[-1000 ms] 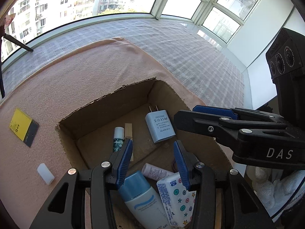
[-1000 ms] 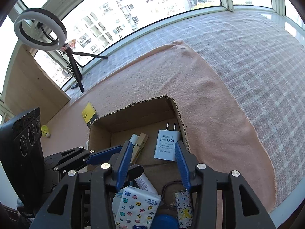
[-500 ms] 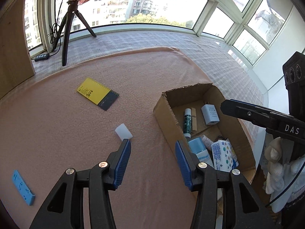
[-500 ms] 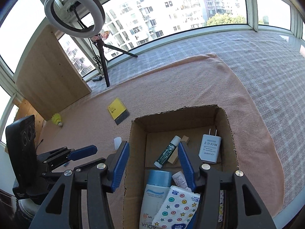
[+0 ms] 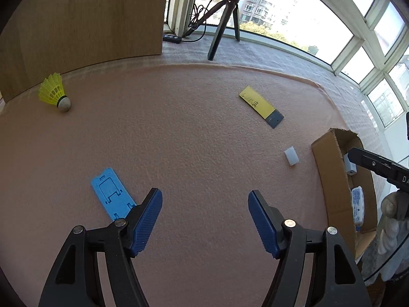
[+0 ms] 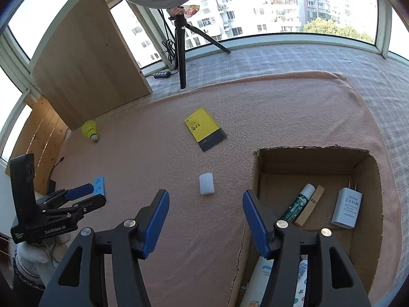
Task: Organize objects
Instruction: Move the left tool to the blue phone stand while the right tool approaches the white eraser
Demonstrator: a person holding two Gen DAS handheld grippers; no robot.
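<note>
Left wrist view shows my left claw [image 5: 205, 217] wide apart with nothing in it, above the pink blanket [image 5: 191, 133] on the tabletop. A blue phone stand [image 5: 112, 194] lies flat just beside my left finger, a bit ahead of its tip. A yellow shuttlecock [image 5: 55, 94] sits far ahead on the left, near the wooden board [image 5: 84, 23]. A yellow card [image 5: 260, 106] lies ahead on the right. A small white cap [image 5: 291, 156] lies near the cardboard box [image 5: 329, 168] at the right edge.

From the right wrist view, my right claw [image 6: 205, 218] is wide apart too and holds nothing. The white cap [image 6: 206, 183] lies just ahead of it, between the two fingers. The box [image 6: 306, 158] is just to the right, and my right finger hangs over its near corner. Inside it I see a white charger [image 6: 346, 208], a green tube [image 6: 297, 206] touching a wooden clip [image 6: 310, 208], and a white bottle [image 6: 260, 281] down low
</note>
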